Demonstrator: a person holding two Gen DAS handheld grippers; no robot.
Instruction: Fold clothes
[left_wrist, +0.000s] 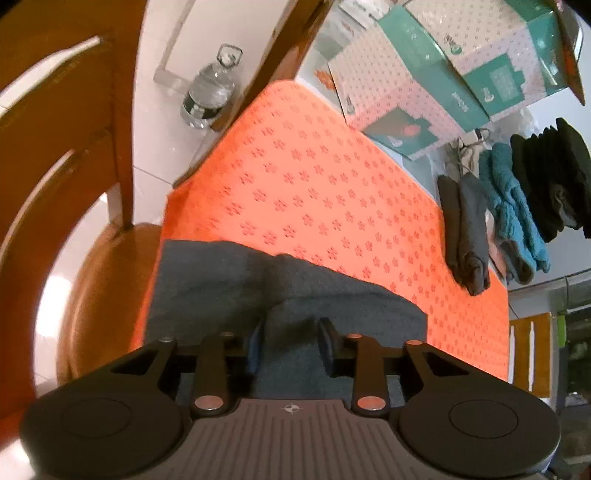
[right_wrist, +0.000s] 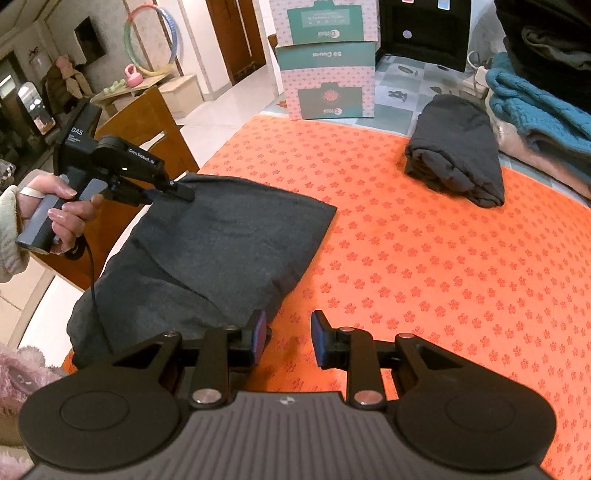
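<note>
A dark grey garment (right_wrist: 221, 240), folded flat, lies at the near left of the orange flower-patterned mat (right_wrist: 443, 258), with part of it hanging over the table edge. My right gripper (right_wrist: 289, 338) is open just off the garment's near right corner, with only the mat between its blue pads. A person's hand (right_wrist: 62, 210) holds my left gripper (right_wrist: 177, 192) at the garment's far left corner. In the left wrist view the left gripper (left_wrist: 290, 343) is open low over the grey garment (left_wrist: 221, 280), whose cloth lies under the gap with neither pad pressing on it.
A folded dark garment (right_wrist: 458, 147) rests at the mat's far right. Beside it are teal knitwear (right_wrist: 535, 107) and black clothes (left_wrist: 554, 177). Patterned boxes (right_wrist: 328, 77) stand at the back. A wooden chair (left_wrist: 74, 184) and a water bottle (left_wrist: 210, 92) stand off the left edge.
</note>
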